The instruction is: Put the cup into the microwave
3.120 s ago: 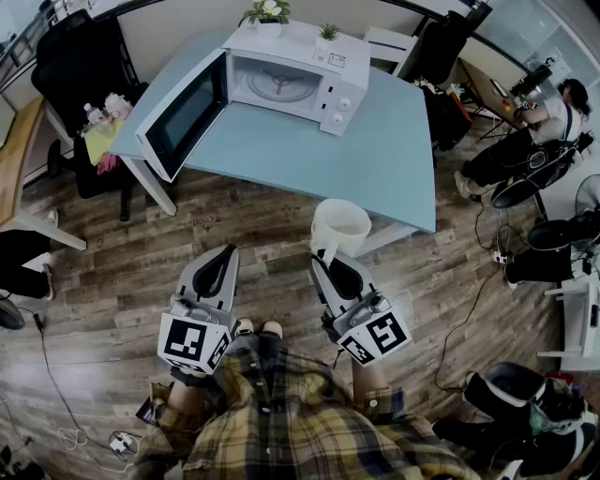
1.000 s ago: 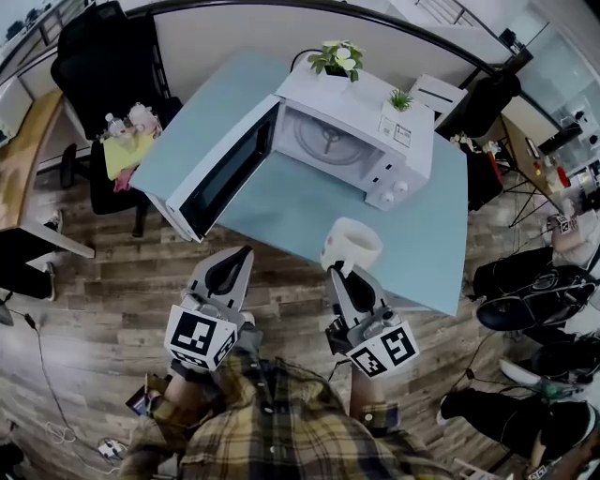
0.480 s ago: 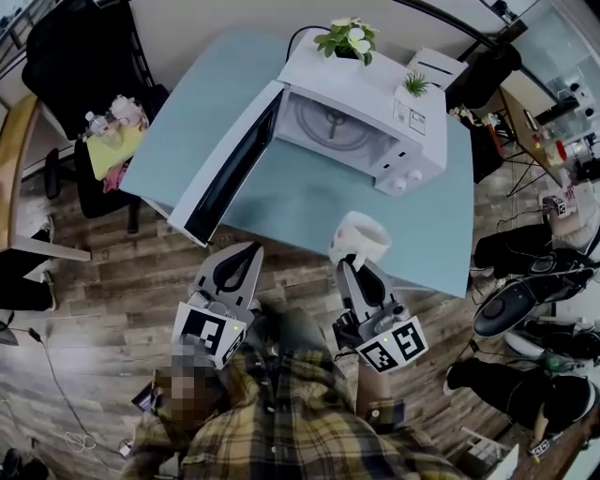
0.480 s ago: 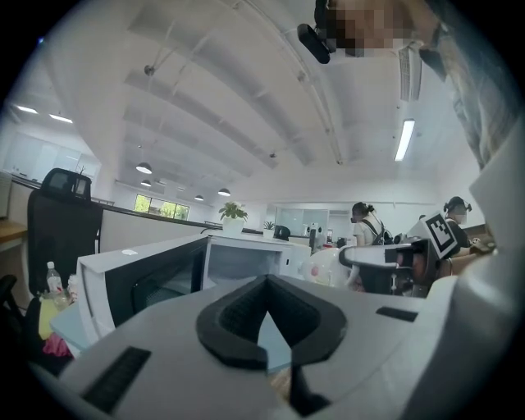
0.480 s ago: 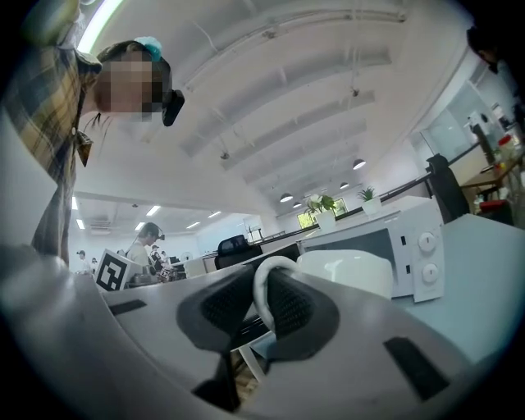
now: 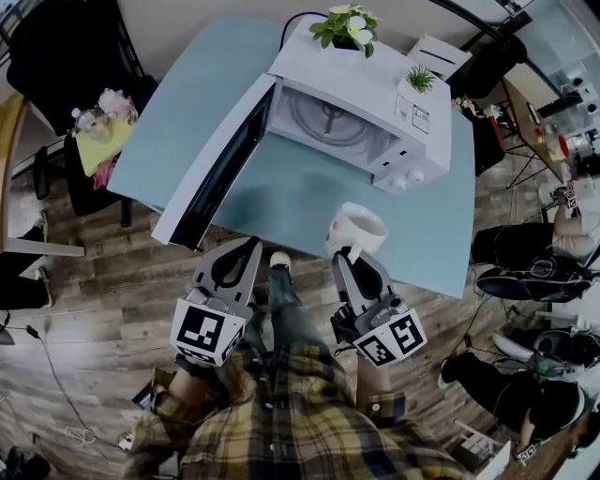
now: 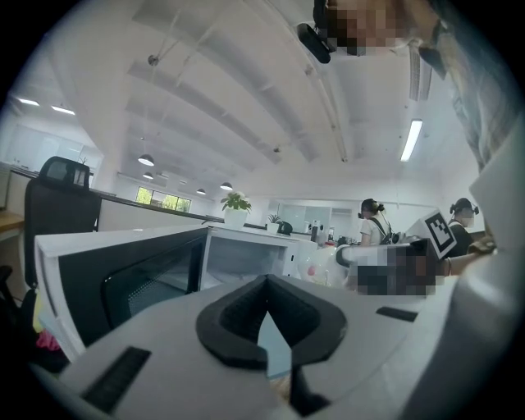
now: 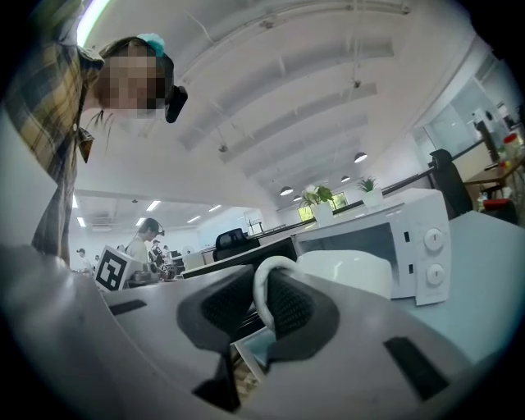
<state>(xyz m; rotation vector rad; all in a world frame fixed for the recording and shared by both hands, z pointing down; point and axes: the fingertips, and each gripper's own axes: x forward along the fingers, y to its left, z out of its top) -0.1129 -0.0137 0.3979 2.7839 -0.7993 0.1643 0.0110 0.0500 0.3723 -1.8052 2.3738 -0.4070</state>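
Cup: A white cup (image 6: 356,228) stands upright in the air, mouth up and long axis vertical. Its handle (image 8: 264,287) points back toward the person carrying it, away from the microwave.

Grip: The right gripper (image 6: 349,255) has its jaws clamped on the handle loop, and the cup's body sits just beyond the fingertips.

Position: The cup hangs over the near edge of a light-blue table (image 6: 281,192), in front of the oven and outside its cavity.

Microwave: The white microwave (image 6: 375,84) faces the person. Its door (image 6: 217,164) is swung wide open to the left, the round turntable (image 6: 323,117) shows inside, and two knobs sit at its right.

Left gripper: The left gripper (image 6: 246,248) has its jaw tips together with nothing between them. It is held near the table's front edge, close to the open door.

On top: A leafy potted plant (image 6: 347,23) and a smaller one (image 6: 420,80) stand on the oven.

Around: A wood-plank floor (image 6: 94,309) lies below, and a plaid shirt (image 6: 291,422) fills the foreground.
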